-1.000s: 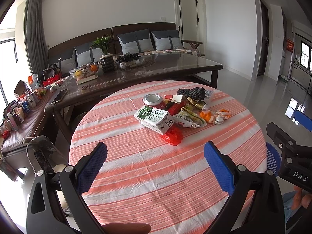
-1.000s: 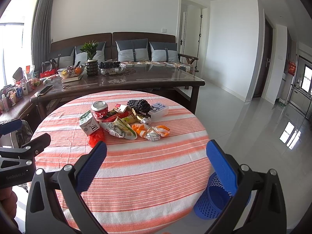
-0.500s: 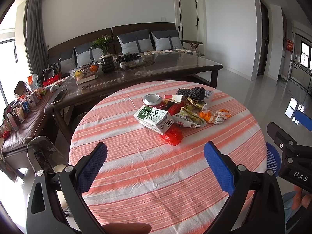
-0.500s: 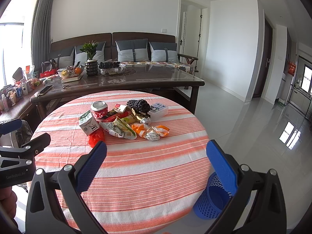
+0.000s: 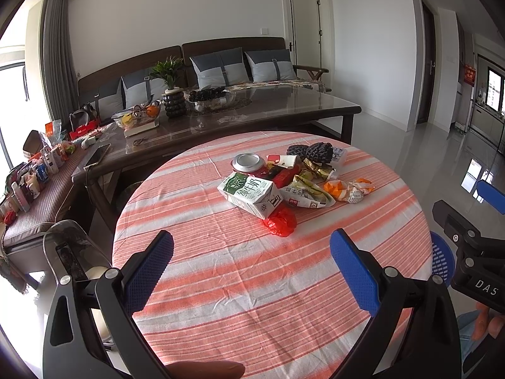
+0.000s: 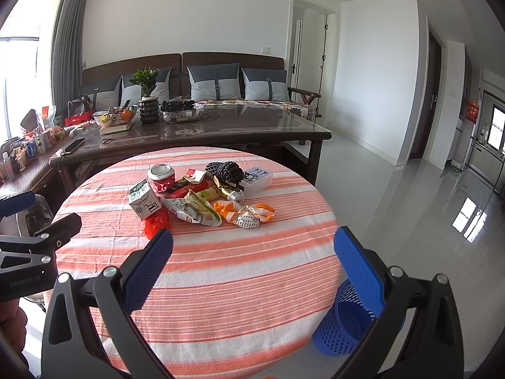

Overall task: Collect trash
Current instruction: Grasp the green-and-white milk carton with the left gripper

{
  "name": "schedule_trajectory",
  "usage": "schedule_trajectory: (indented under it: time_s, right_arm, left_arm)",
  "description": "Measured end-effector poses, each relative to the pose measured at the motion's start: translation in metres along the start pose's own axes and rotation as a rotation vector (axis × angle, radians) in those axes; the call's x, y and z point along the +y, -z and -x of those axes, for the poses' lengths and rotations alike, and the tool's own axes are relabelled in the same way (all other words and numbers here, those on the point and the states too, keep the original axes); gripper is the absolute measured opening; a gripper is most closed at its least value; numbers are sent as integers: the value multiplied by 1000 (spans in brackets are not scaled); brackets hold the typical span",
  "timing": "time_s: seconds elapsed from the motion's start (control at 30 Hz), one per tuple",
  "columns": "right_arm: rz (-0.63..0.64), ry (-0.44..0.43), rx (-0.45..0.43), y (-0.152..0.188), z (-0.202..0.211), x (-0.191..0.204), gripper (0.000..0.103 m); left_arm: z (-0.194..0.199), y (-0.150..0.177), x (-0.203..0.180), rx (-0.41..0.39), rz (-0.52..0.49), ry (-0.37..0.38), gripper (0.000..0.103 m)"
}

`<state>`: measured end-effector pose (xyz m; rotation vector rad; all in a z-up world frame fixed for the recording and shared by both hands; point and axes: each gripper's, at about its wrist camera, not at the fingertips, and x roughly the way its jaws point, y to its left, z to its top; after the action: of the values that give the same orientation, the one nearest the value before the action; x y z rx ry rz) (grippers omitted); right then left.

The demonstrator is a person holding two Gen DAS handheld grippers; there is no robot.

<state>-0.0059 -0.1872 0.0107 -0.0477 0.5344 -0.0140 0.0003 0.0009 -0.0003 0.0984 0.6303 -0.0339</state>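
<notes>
A heap of trash lies mid-table on the round striped table (image 5: 252, 284): a green and white milk carton (image 5: 249, 193) on its side, a red can (image 5: 248, 164), a crumpled red bag (image 5: 281, 222), snack wrappers (image 5: 307, 194), an orange wrapper (image 5: 348, 189) and a black mesh wad (image 5: 311, 151). My left gripper (image 5: 252, 268) hangs open over the near part of the cloth, short of the heap. In the right wrist view the carton (image 6: 143, 200) and wrappers (image 6: 195, 210) lie ahead of my right gripper (image 6: 252, 267), also open and empty. A blue mesh bin (image 6: 350, 319) stands on the floor at the table's right.
A long dark glass-topped table (image 5: 284, 110) with a plant (image 5: 170, 94) and bowls stands behind the round one, a sofa beyond it. A bench with small bottles (image 5: 28, 177) runs along the left. A clear chair back (image 5: 69, 246) is at the near left. Tiled floor (image 6: 410, 195) spreads right.
</notes>
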Motion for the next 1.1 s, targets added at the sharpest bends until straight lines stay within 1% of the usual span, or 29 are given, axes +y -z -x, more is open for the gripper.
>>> schedule_trajectory:
  time_s: [0.2, 0.37, 0.5, 0.57, 0.67, 0.77, 0.8, 0.83, 0.9, 0.93, 1.0, 1.1]
  right_arm:
    - [2, 0, 4, 1, -1, 0, 98]
    - [2, -5, 12, 2, -5, 0, 98]
    - [0, -8, 21, 6, -12, 1, 98]
    - [1, -12, 27, 8, -15, 1, 98]
    - [4, -18, 39, 12, -22, 2, 98]
    - [7, -23, 54, 17, -29, 3, 98]
    - [7, -25, 57, 19, -30, 4, 98]
    - [6, -27, 61, 20, -32, 3, 98]
    - [3, -29, 67, 23, -36, 2, 98]
    - [1, -30, 72, 24, -39, 2, 98]
    - [-3, -33, 79, 26, -43, 0, 98]
    - [-5, -39, 88, 29, -46, 0, 98]
  left_arm:
    - [2, -5, 3, 5, 4, -5, 98]
    - [-13, 0, 12, 31, 12, -22, 98]
    - [-28, 2, 16, 61, 43, -31, 98]
    - [-39, 4, 18, 71, 48, -19, 98]
    - [-55, 7, 22, 118, 71, 10, 98]
    - [-69, 10, 20, 154, 39, -5, 98]
    - [-73, 9, 19, 166, 41, 2, 98]
    - [-76, 6, 21, 166, 53, 15, 98]
    - [-84, -2, 25, 157, 82, 5, 98]
    - [-90, -10, 27, 161, 95, 12, 98]
    - [-105, -28, 31, 166, 125, 51, 98]
    - [-140, -58, 35, 183, 158, 92, 98]
